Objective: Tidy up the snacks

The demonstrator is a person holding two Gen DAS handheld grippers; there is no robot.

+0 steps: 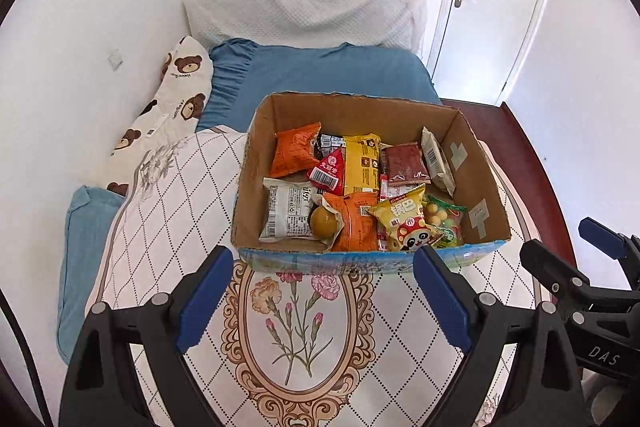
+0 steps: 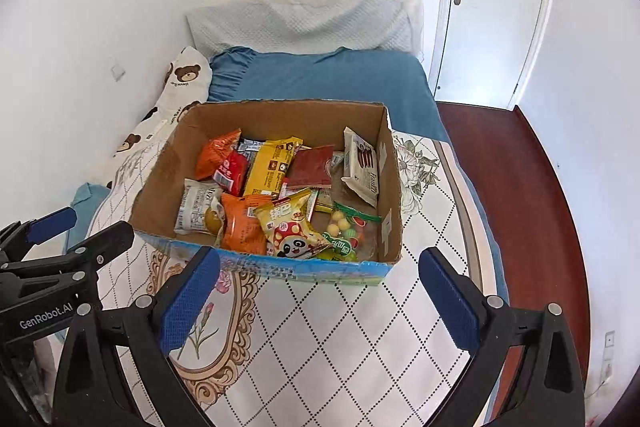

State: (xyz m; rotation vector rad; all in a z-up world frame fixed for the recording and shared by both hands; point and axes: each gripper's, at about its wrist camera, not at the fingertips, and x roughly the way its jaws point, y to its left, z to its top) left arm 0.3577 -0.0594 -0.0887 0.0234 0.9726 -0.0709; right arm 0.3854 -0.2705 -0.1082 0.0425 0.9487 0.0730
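Two wide-open tools [image 1: 324,291] [image 2: 320,291] short of box's [image 1: 280,155] near rim.

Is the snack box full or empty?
Partly full. The open cardboard box holds a layer of snack packets across its bottom, with its brown inner walls bare above them.

A bed [image 1: 168,219] with a floral quilted cover carries an open cardboard box [image 1: 480,187] of snack packets.
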